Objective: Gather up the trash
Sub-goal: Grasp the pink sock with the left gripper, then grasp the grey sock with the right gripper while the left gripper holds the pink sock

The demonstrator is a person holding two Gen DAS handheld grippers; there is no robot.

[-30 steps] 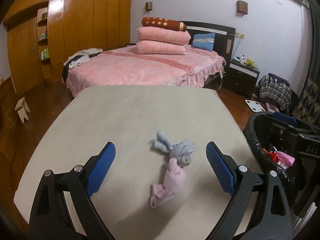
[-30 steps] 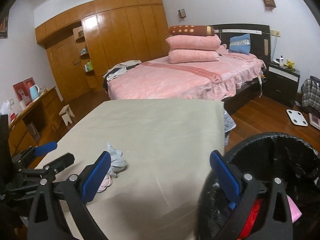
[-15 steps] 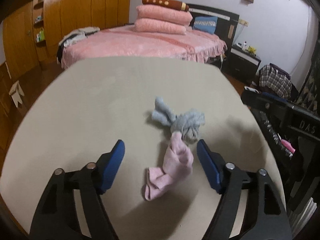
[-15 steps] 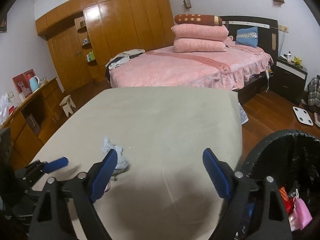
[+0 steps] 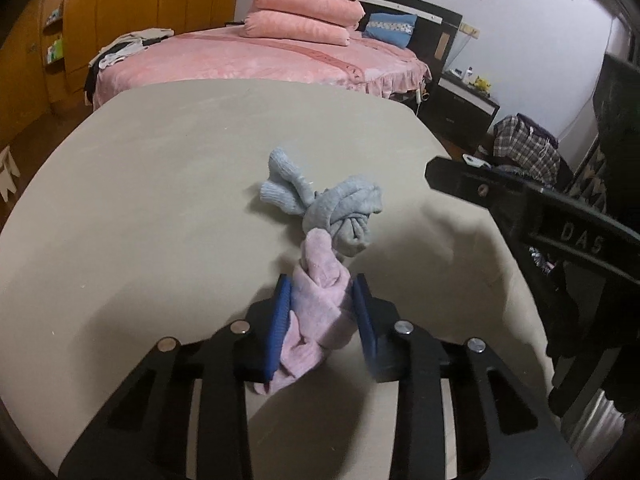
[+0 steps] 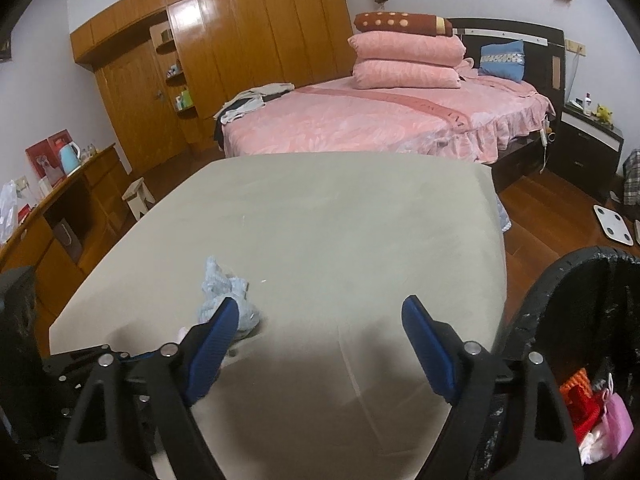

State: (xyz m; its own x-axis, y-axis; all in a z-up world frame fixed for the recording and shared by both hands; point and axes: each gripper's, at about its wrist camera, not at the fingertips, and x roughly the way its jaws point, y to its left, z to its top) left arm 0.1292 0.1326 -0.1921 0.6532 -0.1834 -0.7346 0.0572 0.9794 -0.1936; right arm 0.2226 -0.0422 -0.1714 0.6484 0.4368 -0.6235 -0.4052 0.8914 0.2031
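A pink cloth (image 5: 320, 304) knotted to a grey-blue cloth (image 5: 332, 204) lies on the beige table (image 5: 140, 200). My left gripper (image 5: 322, 292) is shut on the pink cloth, its blue pads pressing both sides. In the right wrist view the grey-blue cloth (image 6: 222, 292) shows just beyond the left pad. My right gripper (image 6: 320, 320) is open and empty above the table, near its right edge, beside the black trash bin (image 6: 576, 280), which holds red and pink items (image 6: 592, 412).
A pink bed (image 6: 380, 120) stands beyond the table, with a wooden wardrobe (image 6: 240, 40) behind and a black nightstand (image 6: 588, 140) at right. A white scale (image 6: 612, 224) lies on the wood floor. My right gripper's black frame (image 5: 540, 216) crosses the left wrist view.
My left gripper moved forward and down over the cloth bundle and closed on its pink end. My right gripper shifted left, away from the bin, and stayed open.
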